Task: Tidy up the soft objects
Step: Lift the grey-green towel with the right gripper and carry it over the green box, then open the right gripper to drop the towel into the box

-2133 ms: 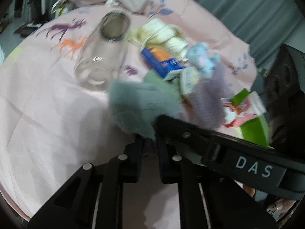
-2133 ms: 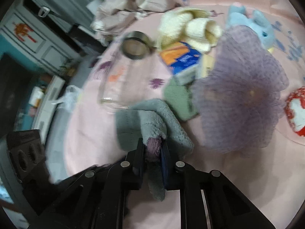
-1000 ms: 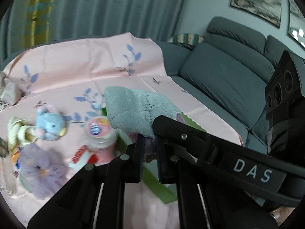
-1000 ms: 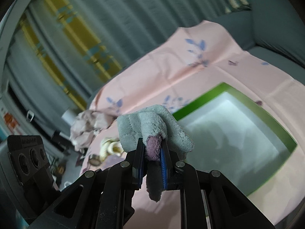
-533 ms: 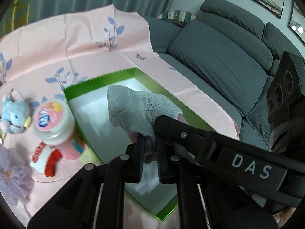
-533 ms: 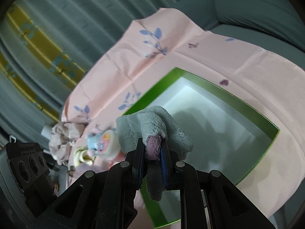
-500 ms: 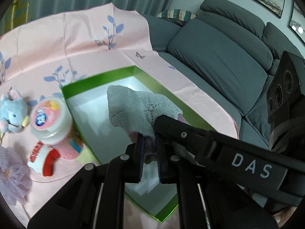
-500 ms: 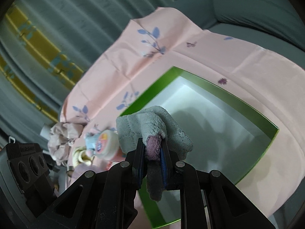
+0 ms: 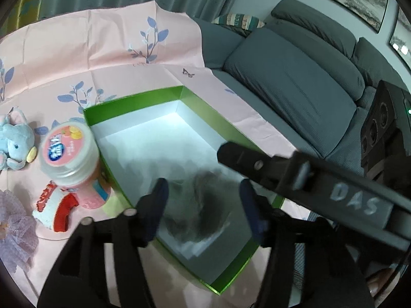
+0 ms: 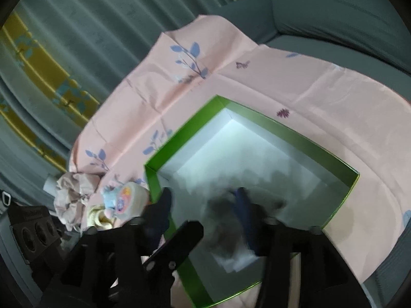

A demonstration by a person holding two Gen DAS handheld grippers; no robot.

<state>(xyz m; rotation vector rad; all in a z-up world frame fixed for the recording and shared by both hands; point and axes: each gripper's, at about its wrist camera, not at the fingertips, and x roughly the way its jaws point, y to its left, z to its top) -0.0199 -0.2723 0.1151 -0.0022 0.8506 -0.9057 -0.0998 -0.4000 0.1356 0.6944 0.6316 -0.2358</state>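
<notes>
Between our spread left gripper (image 9: 203, 200) fingers the grey towel (image 9: 197, 205) is only a motion-smeared dark patch inside the green box (image 9: 133, 102); we cannot tell whether it lies on the box floor or hangs above it; in the right wrist view the towel (image 10: 223, 220) is as blurred, and one finger of the right gripper (image 10: 205, 213) melts into it. The near box wall is partly hidden behind our gripper frames; the plush elephant (image 9: 15, 141) and the purple mesh puff (image 9: 12, 233) are cut off by the left edge of the left wrist view; the label on the round pink container (image 9: 66, 148) is too blurred to read; the crumpled beige cloth (image 10: 74, 192) is small and indistinct.
</notes>
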